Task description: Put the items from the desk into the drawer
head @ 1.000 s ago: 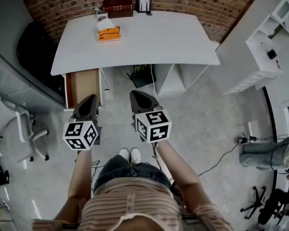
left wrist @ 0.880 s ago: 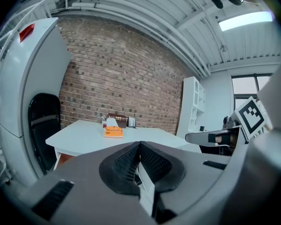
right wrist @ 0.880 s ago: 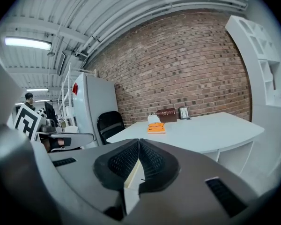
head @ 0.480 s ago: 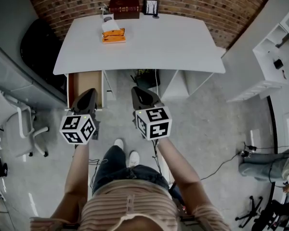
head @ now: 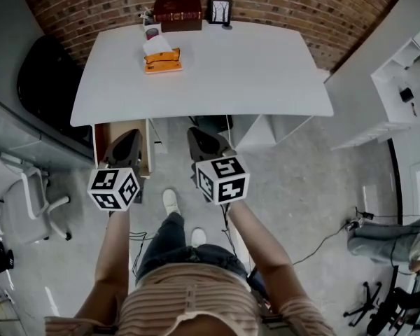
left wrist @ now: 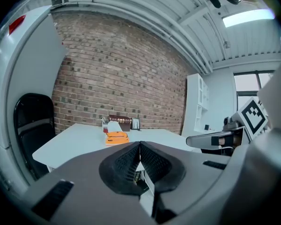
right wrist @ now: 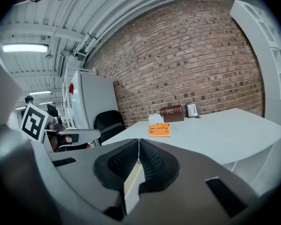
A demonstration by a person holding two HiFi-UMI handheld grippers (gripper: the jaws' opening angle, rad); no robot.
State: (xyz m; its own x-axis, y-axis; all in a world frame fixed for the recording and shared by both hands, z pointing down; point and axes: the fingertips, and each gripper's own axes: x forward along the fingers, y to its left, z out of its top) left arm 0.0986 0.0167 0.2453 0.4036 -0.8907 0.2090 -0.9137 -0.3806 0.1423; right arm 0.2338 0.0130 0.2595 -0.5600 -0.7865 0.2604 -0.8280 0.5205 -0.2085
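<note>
We note 2 tools, left gripper [head: 127,139] and right gripper [head: 199,138]: dark grey tapered shells, black grid-textured pads [left wrist: 126,165], white cube [head: 115,189] with black square markers on each. We wear pale striped top [head: 189,301], dark jeans [head: 169,242], white shoes [head: 169,201].

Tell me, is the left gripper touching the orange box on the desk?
Apart. The head view shows the left gripper short of the desk's near edge, the orange box far back.

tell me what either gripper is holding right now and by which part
Nothing is held. The left gripper and the right gripper are both shut and empty, short of the desk, where the orange tissue box sits.
</note>
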